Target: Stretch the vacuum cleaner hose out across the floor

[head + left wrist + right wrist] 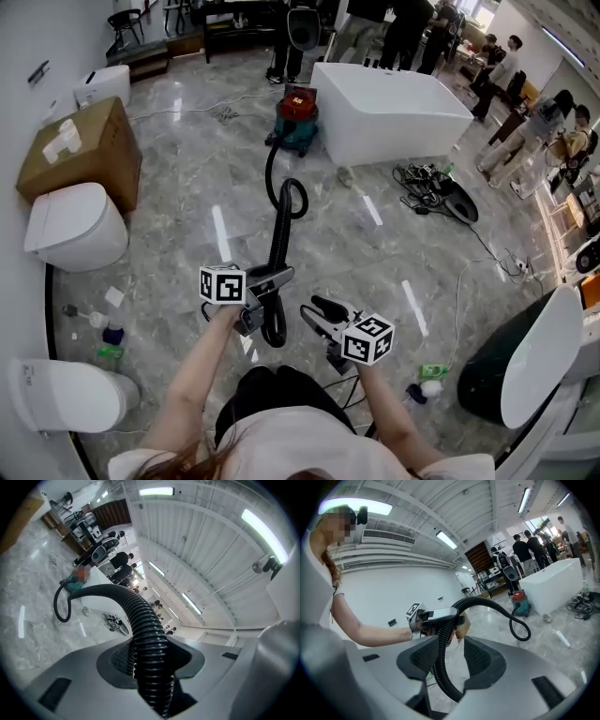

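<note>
The black ribbed hose point(279, 225) runs from the red and teal vacuum cleaner point(298, 116) across the floor, curls in a loop and rises to my left gripper point(277, 277). That gripper is shut on the hose point(149, 644), whose free end droops in a bend below it. My right gripper point(317, 306) stands open just right of that bend. In the right gripper view the hose point(438, 667) passes through the gap of the right gripper point(449, 656) close to the left pad, with space to the right pad. The vacuum cleaner point(519, 602) shows far behind.
Two white toilets point(75, 227) point(66, 394) and a cardboard box point(82, 150) line the left wall. A white bathtub point(389, 112) stands behind the vacuum, with cables point(427, 183) to its right. A dark toilet point(525, 366) sits at the right. Bottles point(108, 333) lie on the floor. People stand at the back.
</note>
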Available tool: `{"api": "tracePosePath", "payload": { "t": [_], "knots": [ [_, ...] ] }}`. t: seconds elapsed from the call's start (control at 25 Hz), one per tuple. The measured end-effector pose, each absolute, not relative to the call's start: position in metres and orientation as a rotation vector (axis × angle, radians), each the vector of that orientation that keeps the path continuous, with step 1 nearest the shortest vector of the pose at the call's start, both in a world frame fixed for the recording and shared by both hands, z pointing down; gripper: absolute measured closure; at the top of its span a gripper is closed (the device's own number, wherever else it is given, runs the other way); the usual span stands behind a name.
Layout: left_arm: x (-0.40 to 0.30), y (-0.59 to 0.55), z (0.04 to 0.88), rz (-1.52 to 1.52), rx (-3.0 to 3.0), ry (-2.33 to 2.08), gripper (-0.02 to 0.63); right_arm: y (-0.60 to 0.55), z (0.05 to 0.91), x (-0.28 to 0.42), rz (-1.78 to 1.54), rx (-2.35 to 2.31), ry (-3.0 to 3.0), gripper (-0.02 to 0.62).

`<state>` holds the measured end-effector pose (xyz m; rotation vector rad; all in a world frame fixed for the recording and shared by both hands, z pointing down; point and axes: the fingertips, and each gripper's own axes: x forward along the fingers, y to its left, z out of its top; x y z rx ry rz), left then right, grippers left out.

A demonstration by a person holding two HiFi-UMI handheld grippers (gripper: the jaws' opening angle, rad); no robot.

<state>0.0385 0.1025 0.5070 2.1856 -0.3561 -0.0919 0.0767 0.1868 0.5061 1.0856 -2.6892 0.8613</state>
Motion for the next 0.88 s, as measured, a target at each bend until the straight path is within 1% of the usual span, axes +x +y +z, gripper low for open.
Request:
{"api": "tracePosePath", "payload": {
  "t": [0.44, 0.88],
  "knots": [
    [0.039, 0.125, 0.523, 0.155, 2.325, -0.368, 0.436, 0.176, 0.501, 0.084, 0.924, 1.157, -2.698, 0.417],
    [0.043, 0.135, 0.53, 0.37, 2.495, -0.403, 0.434, 0.158, 0.493, 0.078, 1.1, 1.216, -2.735, 0.416]
  ]
}}
